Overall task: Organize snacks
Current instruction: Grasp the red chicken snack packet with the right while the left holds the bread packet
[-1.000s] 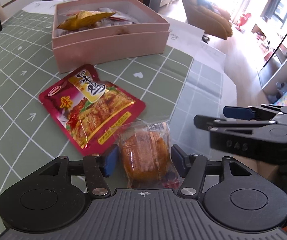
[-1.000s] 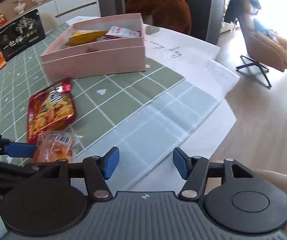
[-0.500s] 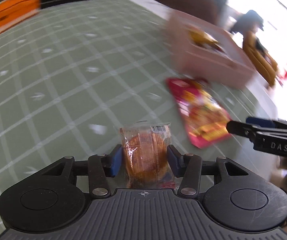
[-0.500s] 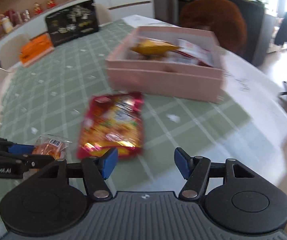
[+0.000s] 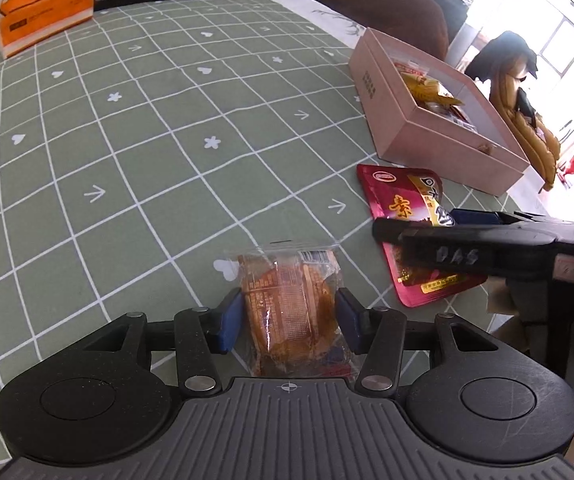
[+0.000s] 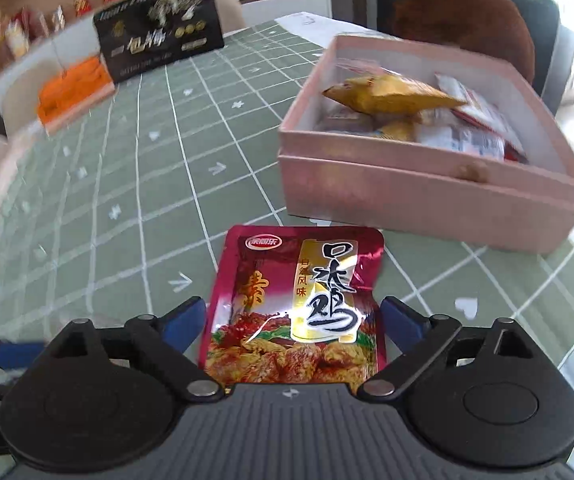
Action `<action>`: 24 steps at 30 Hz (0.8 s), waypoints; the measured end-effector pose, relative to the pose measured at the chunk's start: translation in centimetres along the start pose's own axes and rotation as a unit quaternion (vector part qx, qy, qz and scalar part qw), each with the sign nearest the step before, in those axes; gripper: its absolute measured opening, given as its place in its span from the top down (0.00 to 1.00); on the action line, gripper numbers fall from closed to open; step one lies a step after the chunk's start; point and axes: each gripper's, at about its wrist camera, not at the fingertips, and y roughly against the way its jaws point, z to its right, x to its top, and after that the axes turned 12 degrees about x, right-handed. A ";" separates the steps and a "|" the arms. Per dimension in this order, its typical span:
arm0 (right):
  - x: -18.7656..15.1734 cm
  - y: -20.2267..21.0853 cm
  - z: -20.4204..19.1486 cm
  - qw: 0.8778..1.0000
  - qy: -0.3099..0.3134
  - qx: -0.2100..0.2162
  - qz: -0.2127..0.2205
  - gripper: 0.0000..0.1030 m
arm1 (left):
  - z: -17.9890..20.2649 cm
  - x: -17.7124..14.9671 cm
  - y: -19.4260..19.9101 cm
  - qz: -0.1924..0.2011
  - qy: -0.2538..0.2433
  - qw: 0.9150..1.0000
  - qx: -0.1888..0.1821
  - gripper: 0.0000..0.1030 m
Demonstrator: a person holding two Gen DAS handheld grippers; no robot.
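Clear-wrapped pastry [image 5: 289, 304] sits between the left gripper [image 5: 289, 320] pads, both blue pads against its wrapper; gripper pitched down at the green checked tablecloth [image 5: 147, 140]. Red snack pouch [image 6: 295, 308] lies flat just before the pink box [image 6: 427, 200], between the right gripper [image 6: 292, 322] fingers. Right jaws have just been opening and stand wide, clear of the pouch edges.
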 end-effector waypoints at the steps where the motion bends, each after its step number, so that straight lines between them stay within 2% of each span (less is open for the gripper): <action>1: -0.1 -0.2 -0.4 1.000 0.014 -0.008 -0.003 0.08 | 0.0 0.0 0.0 0.000 0.000 1.000 0.000 0.46; 3: -0.5 -0.2 -0.9 0.999 0.037 -0.020 -0.008 0.10 | 0.1 0.0 0.0 -0.001 -0.002 1.000 0.001 0.46; 5: -0.8 0.6 -0.7 0.999 0.029 -0.013 -0.012 0.20 | 0.4 0.0 0.1 -0.001 -0.007 1.000 0.002 0.46; 6: -1.0 1.3 -0.5 1.000 0.026 -0.010 -0.008 0.32 | 0.5 0.0 0.1 -0.002 -0.011 1.000 -0.002 0.46; 7: -1.3 2.2 -0.2 1.000 0.025 -0.005 -0.006 0.37 | 0.9 0.0 0.0 -0.003 -0.019 1.000 -0.007 0.46; 9: -2.2 3.7 0.5 1.000 0.015 -0.001 -0.005 0.42 | 1.9 0.0 0.0 -0.004 -0.041 0.999 -0.018 0.46; 12: -3.9 5.7 1.7 1.000 0.002 -0.007 -0.005 0.61 | 3.9 -0.4 0.0 -0.003 -0.076 0.996 -0.035 0.46; 14: -5.1 6.7 2.2 1.000 0.003 -0.028 -0.006 0.69 | 5.1 -0.7 0.0 -0.004 -0.092 0.995 -0.045 0.46; 17: -6.6 8.1 3.1 0.999 -0.004 -0.054 -0.001 0.69 | 6.3 -0.7 -0.1 -0.007 -0.104 0.993 -0.052 0.46; 21: -7.2 9.9 5.1 0.998 -0.056 -0.031 0.014 0.68 | 6.5 0.0 -0.3 -0.006 -0.101 0.994 -0.039 0.47; 24: -6.8 10.4 6.2 0.996 -0.087 -0.007 0.028 0.51 | 6.6 1.4 -0.8 0.008 -0.089 0.996 -0.019 0.49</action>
